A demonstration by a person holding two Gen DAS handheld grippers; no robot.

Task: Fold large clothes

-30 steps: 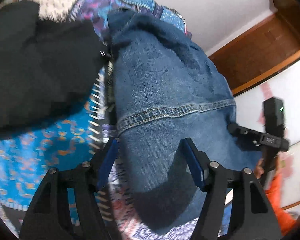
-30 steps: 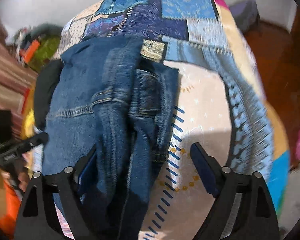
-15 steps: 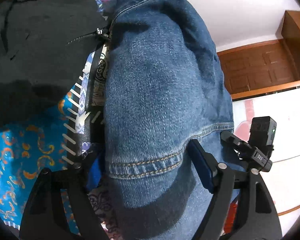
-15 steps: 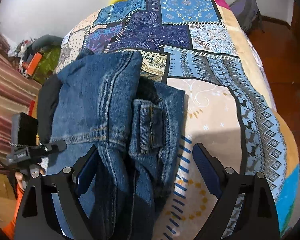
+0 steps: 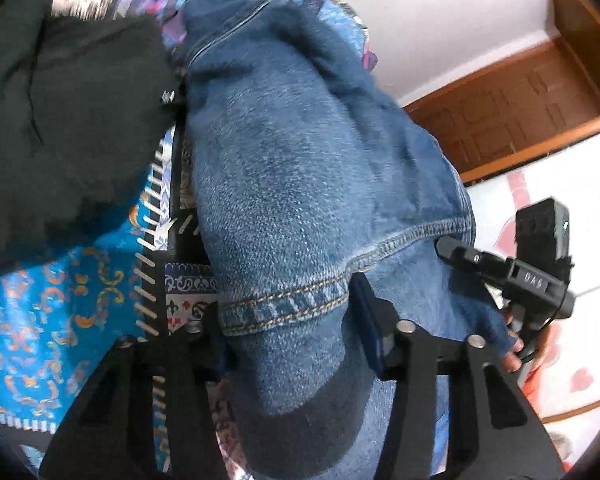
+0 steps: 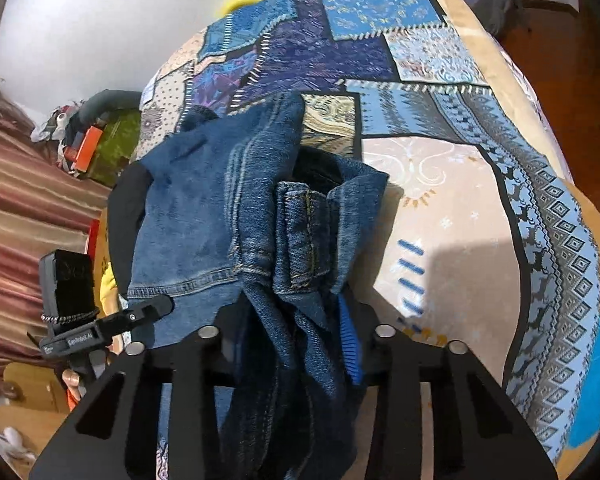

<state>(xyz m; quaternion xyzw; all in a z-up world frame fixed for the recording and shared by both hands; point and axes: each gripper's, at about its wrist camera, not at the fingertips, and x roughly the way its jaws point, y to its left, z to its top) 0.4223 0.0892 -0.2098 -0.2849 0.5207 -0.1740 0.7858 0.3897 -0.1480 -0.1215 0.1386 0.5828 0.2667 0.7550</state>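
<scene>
Jeans (image 5: 300, 184) are lying in a bumpy heap on the patchwork bedspread (image 6: 452, 216), with a black garment (image 5: 60, 112) touching them on the left. The left gripper (image 5: 288, 328) has just been closing and is now pinching a stitched hem of the blue cloth between its pads. Over to the right, the right gripper (image 6: 296, 328) has just been closing too, and it is squeezing a bunched fold of the same jeans (image 6: 236, 216) near the waistband.

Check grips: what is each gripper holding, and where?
Both jaws just closed on the jeans: left gripper at the stitched hem, right gripper on bunched denim below a belt loop.
</scene>
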